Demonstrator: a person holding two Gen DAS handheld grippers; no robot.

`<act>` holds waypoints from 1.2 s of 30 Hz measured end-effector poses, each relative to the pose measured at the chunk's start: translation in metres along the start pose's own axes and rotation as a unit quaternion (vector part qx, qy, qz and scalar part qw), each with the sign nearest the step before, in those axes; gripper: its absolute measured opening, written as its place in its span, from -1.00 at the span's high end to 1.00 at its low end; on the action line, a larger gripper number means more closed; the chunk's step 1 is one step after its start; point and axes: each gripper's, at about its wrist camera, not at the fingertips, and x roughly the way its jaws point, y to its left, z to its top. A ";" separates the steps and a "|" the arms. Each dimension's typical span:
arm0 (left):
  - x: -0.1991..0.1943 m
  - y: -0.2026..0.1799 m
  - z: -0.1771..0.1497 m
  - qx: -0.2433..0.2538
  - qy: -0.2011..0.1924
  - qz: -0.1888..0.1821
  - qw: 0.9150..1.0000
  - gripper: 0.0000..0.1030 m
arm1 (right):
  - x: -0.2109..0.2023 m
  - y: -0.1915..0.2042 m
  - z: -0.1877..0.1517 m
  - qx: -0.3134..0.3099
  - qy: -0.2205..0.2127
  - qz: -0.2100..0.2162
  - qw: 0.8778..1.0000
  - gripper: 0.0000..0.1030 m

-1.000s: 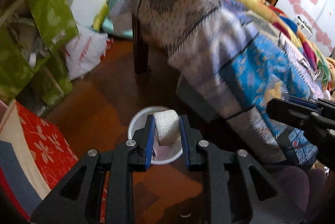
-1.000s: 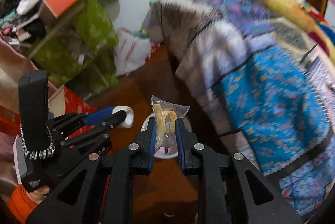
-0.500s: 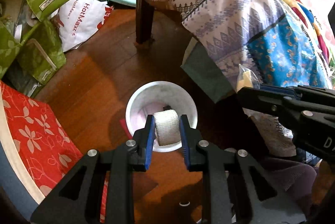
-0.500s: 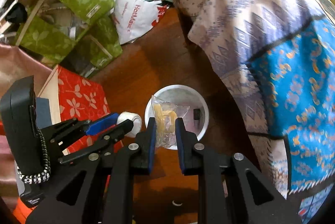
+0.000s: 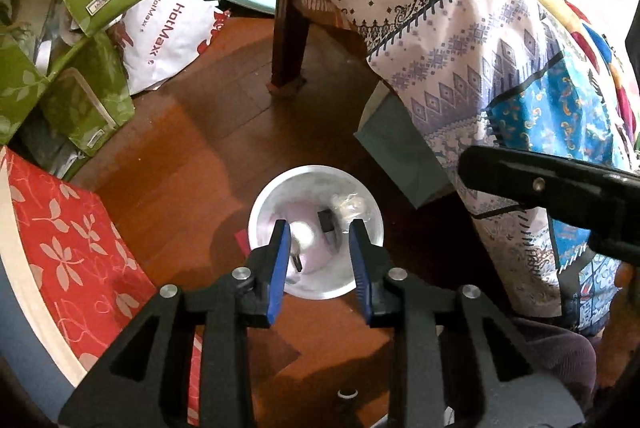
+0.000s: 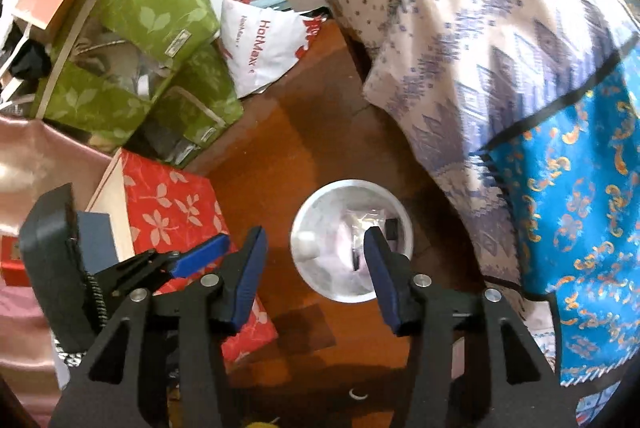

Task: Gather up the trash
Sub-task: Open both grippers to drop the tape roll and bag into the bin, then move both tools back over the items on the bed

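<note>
Hovering over the white trash bin [image 5: 316, 183], which stands on the wooden floor [image 5: 192, 155] in the lower middle of both views, the two tongs now hang with jaws spread and nothing between them. Half a second ago the left tongs [image 5: 320, 260] pinched a white tape roll and the right tongs [image 6: 316, 276] pinched a clear plastic bag with yellow contents. Both pieces have since gone into the bin: the tape roll [image 6: 306, 242] shows as a blurred white blob by the bin's left wall, and the clear plastic bag [image 6: 362, 222] lies crumpled toward its upper right, beside a small dark object [image 5: 326, 222]. At upper right of each frame a patterned blanket [image 5: 460, 27] hangs down near the bin. A red floral box [image 6: 172, 203] sits at lower left, with green leaf-print bags [image 6: 148, 11] and a white HotMax bag [image 6: 264, 39] above it.
</note>
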 end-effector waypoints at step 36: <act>-0.245 -0.129 -0.021 0.099 -0.220 -0.020 0.970 0.33 | -0.261 0.000 -0.087 -0.042 -0.253 -0.067 0.964 0.10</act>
